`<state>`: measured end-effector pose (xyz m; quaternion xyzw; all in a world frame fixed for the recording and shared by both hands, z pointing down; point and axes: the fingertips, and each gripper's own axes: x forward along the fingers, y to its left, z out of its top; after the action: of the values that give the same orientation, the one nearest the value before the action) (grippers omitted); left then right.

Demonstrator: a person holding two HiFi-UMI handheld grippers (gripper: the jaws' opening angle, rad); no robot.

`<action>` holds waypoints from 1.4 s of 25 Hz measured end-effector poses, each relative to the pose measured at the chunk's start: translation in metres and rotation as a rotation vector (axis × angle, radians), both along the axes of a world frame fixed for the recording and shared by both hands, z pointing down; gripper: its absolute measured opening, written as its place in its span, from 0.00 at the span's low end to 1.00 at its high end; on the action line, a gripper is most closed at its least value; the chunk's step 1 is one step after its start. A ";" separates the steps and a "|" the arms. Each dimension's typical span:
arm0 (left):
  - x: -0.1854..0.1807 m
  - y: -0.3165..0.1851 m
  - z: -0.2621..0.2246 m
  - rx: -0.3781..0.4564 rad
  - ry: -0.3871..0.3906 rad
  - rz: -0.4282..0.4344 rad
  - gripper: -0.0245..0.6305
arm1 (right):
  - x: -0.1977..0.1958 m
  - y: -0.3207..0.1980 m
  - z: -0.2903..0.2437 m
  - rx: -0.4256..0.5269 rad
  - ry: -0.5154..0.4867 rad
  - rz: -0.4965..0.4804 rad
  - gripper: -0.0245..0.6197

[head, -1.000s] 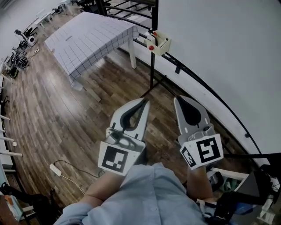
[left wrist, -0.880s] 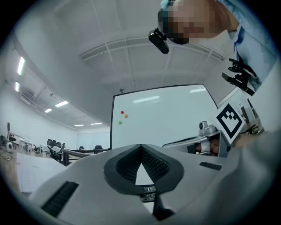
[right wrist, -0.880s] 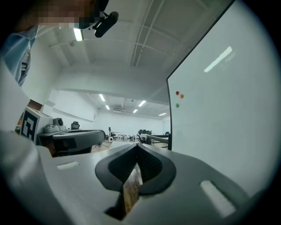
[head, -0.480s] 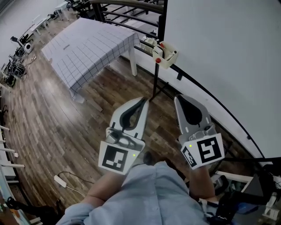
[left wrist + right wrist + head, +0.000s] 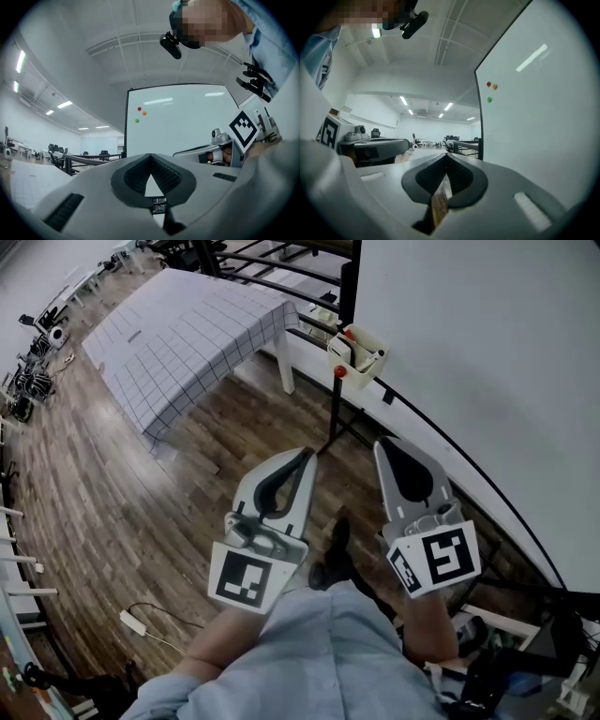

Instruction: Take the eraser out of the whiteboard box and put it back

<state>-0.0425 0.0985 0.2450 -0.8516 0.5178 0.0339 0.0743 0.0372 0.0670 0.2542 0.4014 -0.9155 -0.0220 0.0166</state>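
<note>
with the left hand-held gripper and right hand-held gripper both pinched together and empty, the whiteboard box hangs well ahead by the whiteboard, nearer the right one, its eraser not discernible.

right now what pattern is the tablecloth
The tablecloth is white with a dark grid; head view.

checked-cloth table, wooden floor, white power strip
</note>
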 end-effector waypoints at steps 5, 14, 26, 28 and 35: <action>0.005 -0.055 -0.001 -0.001 -0.013 -0.018 0.04 | 0.003 -0.052 0.009 -0.018 -0.007 -0.024 0.04; 0.010 -0.135 -0.016 0.034 -0.043 -0.055 0.04 | 0.003 -0.133 0.008 -0.010 -0.016 -0.066 0.04; 0.013 -0.183 -0.029 0.043 -0.078 -0.081 0.04 | -0.013 -0.188 0.018 -0.051 0.016 -0.145 0.05; 0.009 -0.193 -0.025 0.036 -0.072 -0.075 0.04 | -0.016 -0.196 0.023 -0.064 0.020 -0.135 0.05; -0.005 -0.230 -0.012 0.009 -0.051 -0.016 0.04 | -0.031 -0.225 0.039 -0.094 0.048 -0.098 0.06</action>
<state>-0.0480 -0.1310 0.2333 -0.8476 0.5225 0.0138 0.0915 0.0063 -0.1584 0.2933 0.3540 -0.9335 0.0106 0.0560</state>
